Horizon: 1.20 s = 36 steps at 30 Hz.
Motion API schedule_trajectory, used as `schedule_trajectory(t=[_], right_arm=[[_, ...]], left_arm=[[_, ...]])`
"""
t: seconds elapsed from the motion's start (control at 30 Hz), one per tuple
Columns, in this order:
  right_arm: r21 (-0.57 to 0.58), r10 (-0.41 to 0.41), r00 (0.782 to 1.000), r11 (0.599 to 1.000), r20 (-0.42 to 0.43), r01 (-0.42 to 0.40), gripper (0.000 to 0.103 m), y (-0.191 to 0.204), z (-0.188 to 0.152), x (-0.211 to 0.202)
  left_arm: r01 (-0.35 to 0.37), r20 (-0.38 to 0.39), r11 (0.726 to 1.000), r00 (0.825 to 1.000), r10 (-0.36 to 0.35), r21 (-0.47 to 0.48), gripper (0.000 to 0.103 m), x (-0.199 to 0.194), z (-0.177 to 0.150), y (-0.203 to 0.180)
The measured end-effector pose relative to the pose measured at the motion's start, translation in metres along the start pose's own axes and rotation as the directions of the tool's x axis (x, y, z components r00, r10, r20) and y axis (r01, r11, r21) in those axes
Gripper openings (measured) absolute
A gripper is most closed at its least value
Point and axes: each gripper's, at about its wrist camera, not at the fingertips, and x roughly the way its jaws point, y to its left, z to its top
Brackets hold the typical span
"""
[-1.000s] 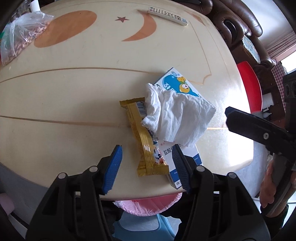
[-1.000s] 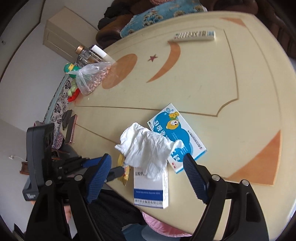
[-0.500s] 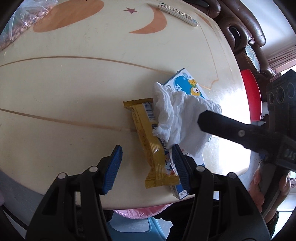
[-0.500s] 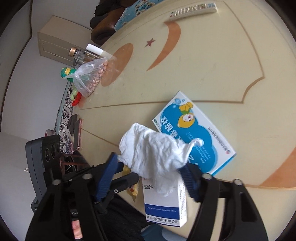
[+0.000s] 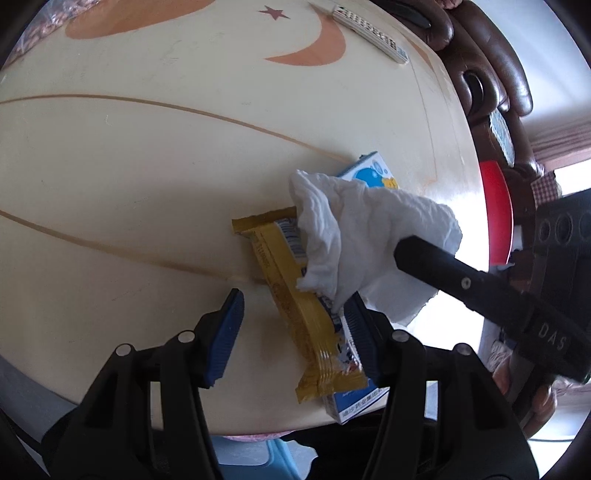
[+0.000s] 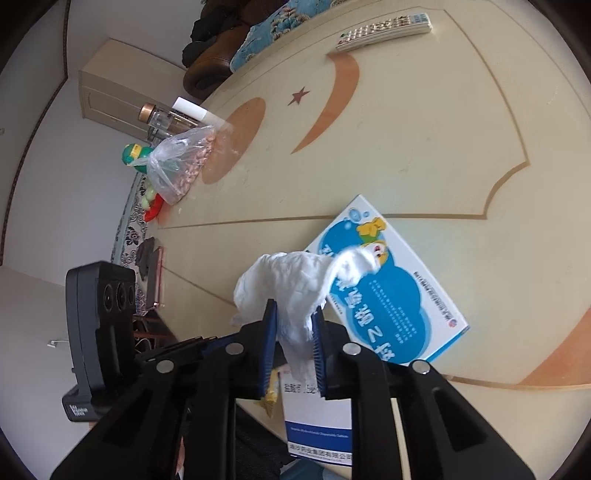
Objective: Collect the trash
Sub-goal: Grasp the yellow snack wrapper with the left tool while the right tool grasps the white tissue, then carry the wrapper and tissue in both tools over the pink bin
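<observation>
Right gripper (image 6: 293, 343) has just been closing; its blue pads now pinch the crumpled white tissue (image 6: 291, 291), which lies over the near corner of the blue medicine box (image 6: 391, 295) and a white box (image 6: 317, 417) at the table's (image 6: 406, 147) near edge. Left gripper (image 5: 291, 332) stands spread, its pads either side of the yellow snack wrapper (image 5: 295, 306), just left of the tissue. Remote control (image 6: 384, 31) lies at the far edge.

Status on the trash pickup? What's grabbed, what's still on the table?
Nothing looks binned yet. In hand: right gripper has just closed on the crumpled tissue. Left gripper is open, straddling the yellow snack wrapper, which still lies on the table. Left: wrapper, then disposal.
</observation>
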Motion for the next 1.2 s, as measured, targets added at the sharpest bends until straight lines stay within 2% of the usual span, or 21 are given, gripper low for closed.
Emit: schedule_trajectory(t=[0.1,0.17,0.23,0.27,0.33,0.37,0.5,0.73,0.9,1.0,1.2], right_arm=[[0.012,0.003,1.000,1.000,0.015,-0.003,0.015,-0.004,0.000,-0.004],[0.015,-0.001,1.000,1.000,0.025,0.000,0.015,-0.006,0.000,-0.006],[0.015,-0.001,1.000,1.000,0.031,0.001,0.015,-0.007,-0.001,-0.009],[0.014,-0.006,0.999,1.000,0.036,0.005,0.015,-0.007,-0.002,-0.012],[0.001,-0.018,0.999,1.000,0.044,0.018,0.015,-0.005,-0.003,-0.015],[-0.007,-0.025,0.998,1.000,0.049,0.025,0.015,-0.003,-0.003,-0.017],[-0.033,-0.040,0.997,0.999,0.072,0.043,0.015,0.004,-0.004,-0.026],[-0.064,-0.055,0.993,0.996,0.104,0.062,0.011,0.013,-0.007,-0.035],[-0.078,-0.047,0.991,0.995,0.124,0.057,0.010,0.021,-0.011,-0.042],[-0.088,-0.076,0.984,0.992,0.163,0.091,0.009,0.028,-0.013,-0.051],[-0.065,-0.073,0.973,0.994,0.218,0.089,0.009,0.025,-0.011,-0.071]], left_arm=[[0.002,0.010,1.000,1.000,-0.002,-0.024,0.054,-0.001,0.001,0.002],[0.007,0.008,0.999,1.000,-0.007,-0.043,0.046,0.001,0.001,0.003],[0.021,0.010,0.998,1.000,-0.021,-0.062,0.033,0.000,0.001,0.005],[0.033,0.001,0.997,0.999,-0.033,-0.066,0.031,0.001,0.001,0.005],[0.008,0.004,0.998,1.000,-0.008,-0.068,0.021,0.002,-0.001,0.004],[-0.007,0.011,0.998,1.000,0.008,-0.059,0.019,0.001,-0.001,0.003],[0.002,0.018,0.999,1.000,-0.001,-0.050,0.018,-0.002,-0.003,0.006],[-0.040,0.076,0.999,0.996,0.038,0.017,0.018,-0.021,-0.006,-0.001],[-0.045,0.096,0.998,0.995,0.041,0.041,0.018,-0.033,-0.010,0.000],[-0.051,0.106,0.997,0.993,0.045,0.062,0.018,-0.039,-0.012,-0.002],[-0.040,0.118,0.997,0.993,0.032,0.067,0.018,-0.050,-0.016,0.006]])
